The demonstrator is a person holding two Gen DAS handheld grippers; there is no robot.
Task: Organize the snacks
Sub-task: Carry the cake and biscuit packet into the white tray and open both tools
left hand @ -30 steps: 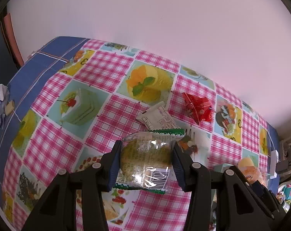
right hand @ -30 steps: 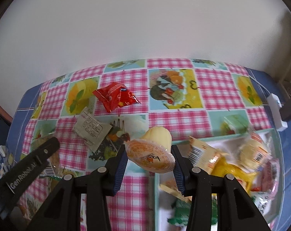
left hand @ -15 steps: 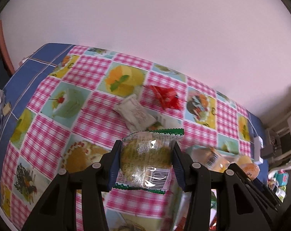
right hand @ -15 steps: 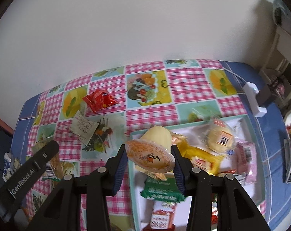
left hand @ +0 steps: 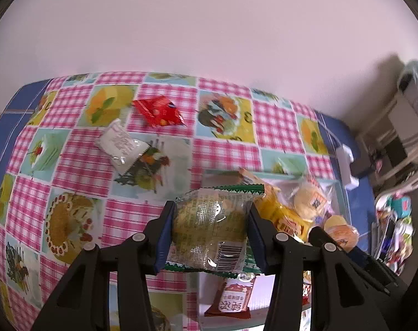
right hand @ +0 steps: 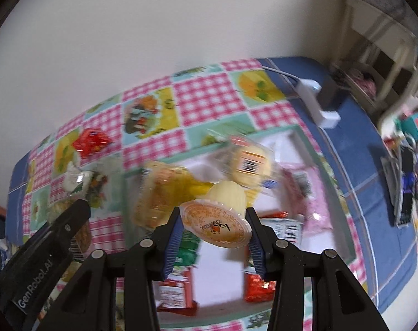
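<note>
Both grippers (left hand: 210, 231) (right hand: 214, 230) now over tray (right hand: 333, 198); "GenRobot.AI" legible.

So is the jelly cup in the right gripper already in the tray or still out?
Out. The jelly cup is clamped in the right gripper, held tipped above the tray, not resting among the snacks inside.

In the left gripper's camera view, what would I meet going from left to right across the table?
White sachet → red packet → green-edged clear packet held in the left gripper → round yellow wrapped cake in the tray → white adapter.
</note>
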